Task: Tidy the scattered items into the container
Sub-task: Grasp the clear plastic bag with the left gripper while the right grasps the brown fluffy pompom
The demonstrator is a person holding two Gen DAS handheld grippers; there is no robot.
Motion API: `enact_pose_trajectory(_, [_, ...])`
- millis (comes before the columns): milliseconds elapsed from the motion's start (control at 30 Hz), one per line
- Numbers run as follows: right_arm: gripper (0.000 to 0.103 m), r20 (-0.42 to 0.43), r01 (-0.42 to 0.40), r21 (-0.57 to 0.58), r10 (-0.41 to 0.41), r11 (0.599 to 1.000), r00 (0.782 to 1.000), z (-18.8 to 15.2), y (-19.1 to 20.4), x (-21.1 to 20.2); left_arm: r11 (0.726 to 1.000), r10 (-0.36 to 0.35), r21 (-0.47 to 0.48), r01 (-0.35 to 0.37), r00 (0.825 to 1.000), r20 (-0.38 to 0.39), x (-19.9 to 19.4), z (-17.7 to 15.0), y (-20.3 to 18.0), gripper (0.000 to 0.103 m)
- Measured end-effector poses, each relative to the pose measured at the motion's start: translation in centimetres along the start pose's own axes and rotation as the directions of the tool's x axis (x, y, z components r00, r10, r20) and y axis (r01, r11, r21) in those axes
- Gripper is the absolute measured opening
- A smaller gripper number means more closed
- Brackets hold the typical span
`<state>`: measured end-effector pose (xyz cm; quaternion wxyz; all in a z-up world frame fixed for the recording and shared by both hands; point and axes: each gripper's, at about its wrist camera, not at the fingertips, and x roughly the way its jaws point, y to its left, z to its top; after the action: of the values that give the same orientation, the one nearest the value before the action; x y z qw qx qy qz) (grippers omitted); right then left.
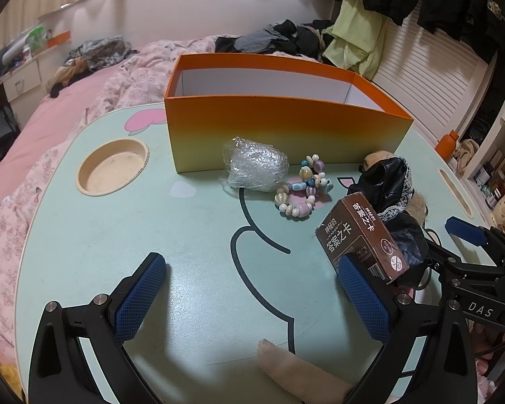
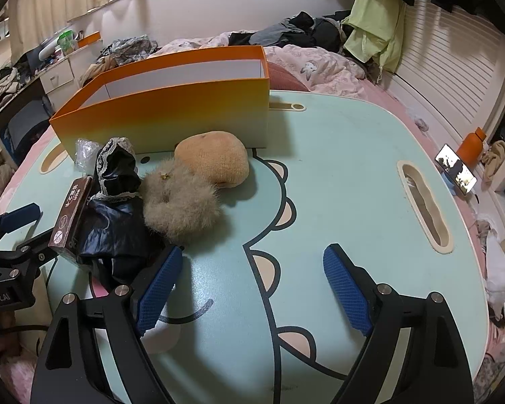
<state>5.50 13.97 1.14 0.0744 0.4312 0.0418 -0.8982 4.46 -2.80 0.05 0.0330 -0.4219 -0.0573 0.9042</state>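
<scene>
An orange box (image 1: 286, 128) with a white inside stands open at the back of the mint lap table (image 1: 118, 252). In front of it lie a wad of bubble wrap (image 1: 252, 165), bead bracelets (image 1: 303, 185), a black lace-trimmed item (image 1: 387, 181) and a brown card box (image 1: 360, 235) tilted up against it. My left gripper (image 1: 252, 286) is open over bare tabletop, its right fingertip just short of the card box. The right wrist view adds a fluffy beige scrunchie (image 2: 181, 205) and a tan knitted pouch (image 2: 215, 158). My right gripper (image 2: 252, 282) is open with nothing between its fingers.
The table rests on a pink bed with heaped clothes behind. A round cup recess (image 1: 112, 168) is at the table's left and a long slot (image 2: 424, 208) at its right. A phone (image 2: 454, 168) and an orange bottle (image 2: 471, 144) stand beyond the right edge. A beige fabric piece (image 1: 286, 370) lies at the near edge.
</scene>
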Motion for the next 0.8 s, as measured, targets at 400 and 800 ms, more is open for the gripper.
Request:
enact_pose_trajectory(400, [0.086,0.057,-0.089,0.086,0.084,0.992,0.995,0.0,-1.3,-0.9,1.000,0.001,0.002,-0.001,1.000,-0.001,0.0,0.0,0.0,0.102])
enact_pose_trajectory(800, [0.060,0.070,-0.266,0.118,0.260,0.957,0.963,4.1,-0.1,0.7,1.000,0.004,0.004,-0.004,1.000,-0.001,0.1,-0.1,0.0,0.102])
